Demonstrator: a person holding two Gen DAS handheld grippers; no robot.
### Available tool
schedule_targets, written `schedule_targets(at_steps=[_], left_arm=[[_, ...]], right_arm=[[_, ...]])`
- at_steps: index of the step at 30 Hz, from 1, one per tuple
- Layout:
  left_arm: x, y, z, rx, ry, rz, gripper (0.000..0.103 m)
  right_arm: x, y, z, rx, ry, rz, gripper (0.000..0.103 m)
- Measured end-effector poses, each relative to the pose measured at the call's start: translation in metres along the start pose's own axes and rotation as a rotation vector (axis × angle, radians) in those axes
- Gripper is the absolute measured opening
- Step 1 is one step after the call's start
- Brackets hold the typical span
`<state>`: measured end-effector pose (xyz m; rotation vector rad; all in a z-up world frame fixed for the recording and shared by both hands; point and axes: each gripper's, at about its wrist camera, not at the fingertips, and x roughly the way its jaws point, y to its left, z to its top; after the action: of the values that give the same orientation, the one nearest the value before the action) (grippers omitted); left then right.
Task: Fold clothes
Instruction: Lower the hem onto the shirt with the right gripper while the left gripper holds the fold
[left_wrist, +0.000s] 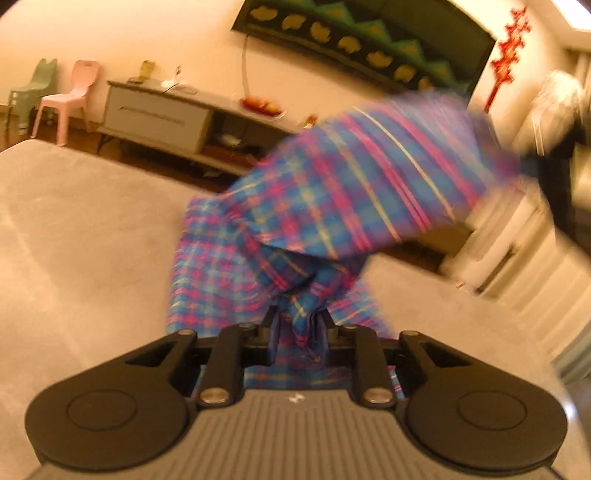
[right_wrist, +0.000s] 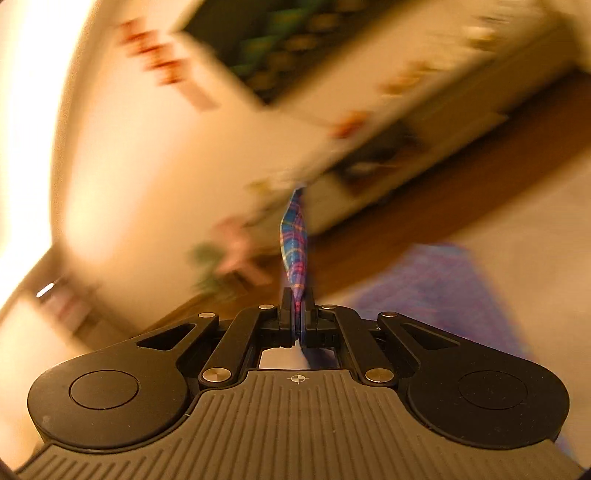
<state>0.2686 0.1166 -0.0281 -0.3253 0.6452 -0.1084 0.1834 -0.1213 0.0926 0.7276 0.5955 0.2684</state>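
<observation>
A blue, pink and yellow plaid garment (left_wrist: 332, 192) rises off the grey padded surface (left_wrist: 74, 240) in the left wrist view, its upper part stretched up to the right and blurred. A bunched fold of it sits between the fingers of my left gripper (left_wrist: 298, 319), which is shut on it. In the right wrist view my right gripper (right_wrist: 297, 295) is shut on a thin edge of the same plaid cloth (right_wrist: 294, 236), which stands up between its fingers. More of the plaid fabric (right_wrist: 443, 288) lies blurred on the surface to the right.
Beyond the grey surface, a low grey cabinet (left_wrist: 159, 118) stands against the far wall, with a pink chair (left_wrist: 70, 99) and a green chair (left_wrist: 33, 92) to its left. White furniture (left_wrist: 517, 258) lines the right side. A red ornament (left_wrist: 509, 48) hangs on the wall.
</observation>
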Motion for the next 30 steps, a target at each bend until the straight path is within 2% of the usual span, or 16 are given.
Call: schedule_targets(at_steps=[2, 4, 8, 10, 13, 15, 16, 18, 19, 21, 24, 26, 27, 28, 30], left_arm=[[0.006, 0.007, -0.005, -0.013, 0.044, 0.021, 0.016], [0.011, 0.015, -0.010, -0.034, 0.084, 0.033, 0.016], [0.012, 0.027, -0.010, -0.070, 0.090, 0.039, 0.016], [0.006, 0.034, -0.012, -0.131, 0.077, 0.043, 0.016], [-0.002, 0.048, -0.014, -0.249, 0.048, 0.049, 0.016], [-0.008, 0.057, -0.012, -0.312, 0.030, 0.060, 0.016], [-0.010, 0.060, -0.011, -0.332, 0.024, 0.064, 0.016], [-0.008, 0.065, -0.009, -0.340, 0.024, 0.056, 0.017], [-0.008, 0.067, -0.008, -0.344, 0.023, 0.051, 0.017], [-0.006, 0.069, -0.009, -0.333, 0.023, 0.053, 0.017], [-0.006, 0.070, -0.010, -0.309, 0.025, 0.058, 0.019], [-0.007, 0.068, -0.010, -0.298, 0.027, 0.057, 0.019], [-0.007, 0.067, -0.010, -0.294, 0.029, 0.056, 0.019], [-0.008, 0.068, -0.010, -0.292, 0.030, 0.053, 0.019], [-0.009, 0.069, -0.009, -0.290, 0.032, 0.048, 0.019]], right_arm=[[0.004, -0.050, -0.009, 0.127, 0.031, -0.109, 0.000], [0.005, -0.088, -0.016, 0.230, 0.044, -0.167, 0.000], [0.006, -0.119, -0.020, 0.283, 0.062, -0.176, 0.000], [0.012, -0.117, -0.019, 0.267, 0.094, -0.151, 0.000], [0.025, -0.096, -0.023, 0.192, 0.139, -0.084, 0.000], [0.033, -0.075, -0.024, 0.108, 0.147, -0.007, 0.000], [0.036, -0.062, -0.025, 0.053, 0.148, 0.031, 0.000], [0.042, -0.040, -0.027, -0.035, 0.151, 0.053, 0.000], [0.045, -0.029, -0.028, -0.076, 0.152, 0.058, 0.005], [0.049, -0.011, -0.027, -0.170, 0.146, 0.031, 0.006], [0.055, 0.023, -0.028, -0.487, 0.115, -0.126, 0.009], [0.066, 0.019, -0.027, -0.509, 0.234, -0.149, 0.013], [0.072, 0.011, -0.027, -0.475, 0.327, -0.130, 0.023], [0.071, 0.006, -0.030, -0.480, 0.367, -0.128, 0.038], [0.061, 0.001, -0.040, -0.591, 0.340, -0.188, 0.047]])
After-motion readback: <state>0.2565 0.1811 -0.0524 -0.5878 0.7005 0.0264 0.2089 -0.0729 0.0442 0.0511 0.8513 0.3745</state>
